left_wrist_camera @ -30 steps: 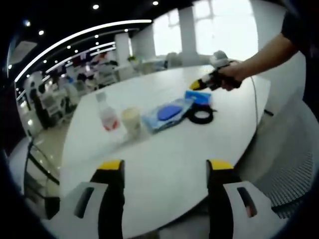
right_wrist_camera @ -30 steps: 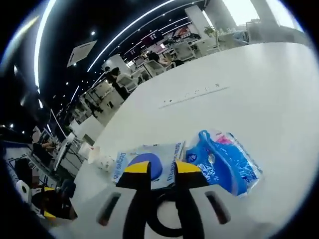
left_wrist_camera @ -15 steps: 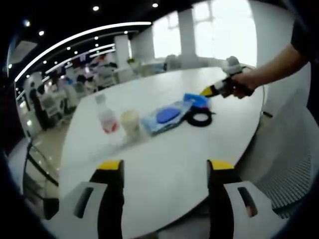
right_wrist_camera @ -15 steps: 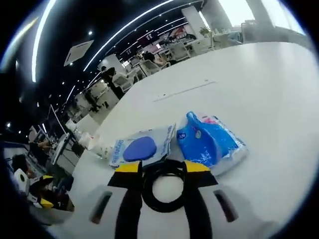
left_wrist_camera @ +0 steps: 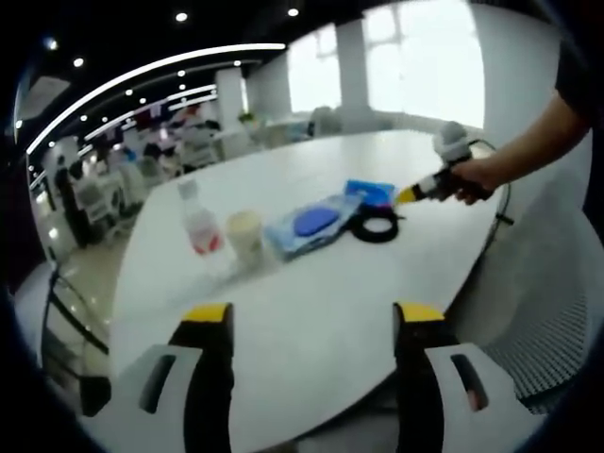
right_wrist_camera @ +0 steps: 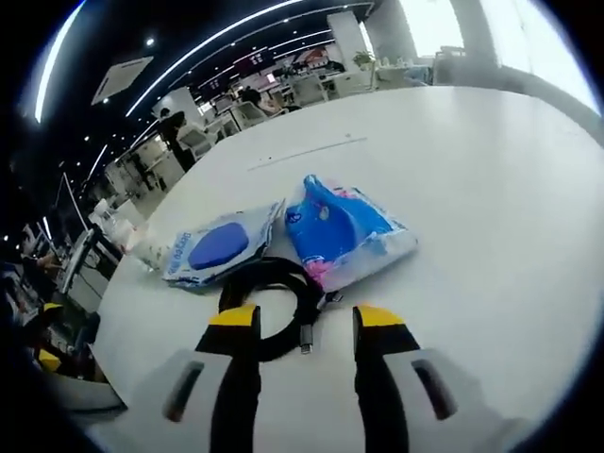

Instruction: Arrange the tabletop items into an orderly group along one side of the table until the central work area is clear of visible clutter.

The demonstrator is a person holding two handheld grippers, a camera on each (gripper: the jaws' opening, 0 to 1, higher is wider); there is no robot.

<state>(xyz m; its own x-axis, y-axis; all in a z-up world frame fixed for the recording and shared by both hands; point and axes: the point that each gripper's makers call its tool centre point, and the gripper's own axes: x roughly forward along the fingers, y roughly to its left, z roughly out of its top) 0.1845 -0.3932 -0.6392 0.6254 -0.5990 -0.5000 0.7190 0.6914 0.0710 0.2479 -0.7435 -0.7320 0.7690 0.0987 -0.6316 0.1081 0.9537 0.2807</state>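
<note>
Cable coil (right_wrist_camera: 269,307) on table (right_wrist_camera: 491,189), before our right gripper (right_wrist_camera: 298,319), jaws apart, empty; hand (left_wrist_camera: 469,176) outstretched. Left gripper (left_wrist_camera: 312,313) also apart, low over near edge.

Bottle (left_wrist_camera: 198,221), cup (left_wrist_camera: 244,232), two blue packets (right_wrist_camera: 283,231), black cable coil (right_wrist_camera: 269,304), clustered on white table (right_wrist_camera: 472,170)
</note>
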